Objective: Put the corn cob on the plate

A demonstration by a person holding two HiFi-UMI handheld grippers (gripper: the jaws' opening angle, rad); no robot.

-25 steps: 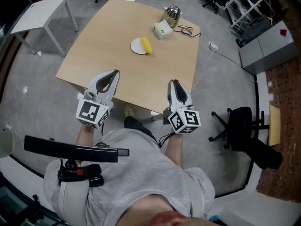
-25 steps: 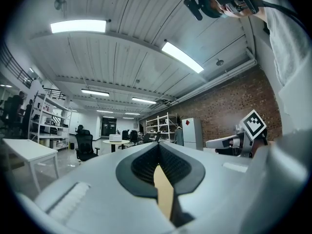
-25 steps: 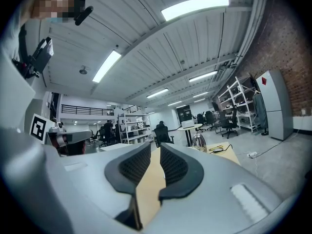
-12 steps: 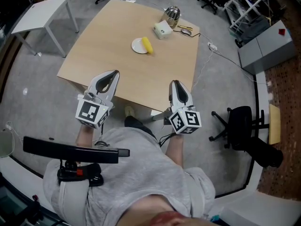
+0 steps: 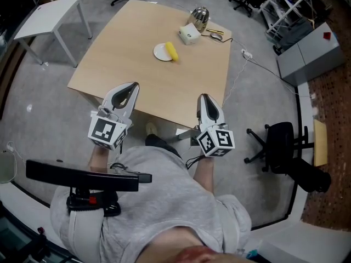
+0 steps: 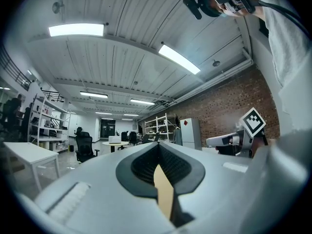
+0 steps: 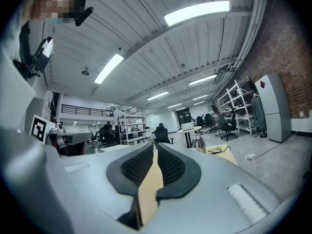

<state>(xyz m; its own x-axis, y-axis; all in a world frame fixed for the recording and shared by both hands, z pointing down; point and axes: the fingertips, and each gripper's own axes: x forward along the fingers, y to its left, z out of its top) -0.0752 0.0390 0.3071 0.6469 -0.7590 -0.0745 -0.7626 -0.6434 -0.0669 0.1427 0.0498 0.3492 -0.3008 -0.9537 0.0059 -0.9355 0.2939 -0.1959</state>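
Hardly anything has moved since a second ago: the table (image 5: 137,64) has slid a touch in the head view, both grippers hold the places they had, and only the right gripper (image 5: 203,96) has changed, its fingers (image 7: 173,167) having just been closing with nothing between them. We see them now almost together, a thin slit still running out to the tips. The left gripper (image 5: 133,84) has its fingers (image 6: 141,165) closed, tips meeting, and it too is empty. We hold both level over the near edge of the table, the left at about 7 o'clock from the table's middle and the right at about 5 o'clock, well apart from each other. The corn cob (image 5: 171,51) lies far off toward 12 o'clock from the grippers, resting on the 3 o'clock side of the small white plate (image 5: 159,53) with its yellow length running past the rim. At roughly 2 o'clock from the plate sits a white box (image 5: 189,35), and just beyond that, near the far corner, a shiny metal pot (image 5: 201,17). Neither gripper touches any of these things.
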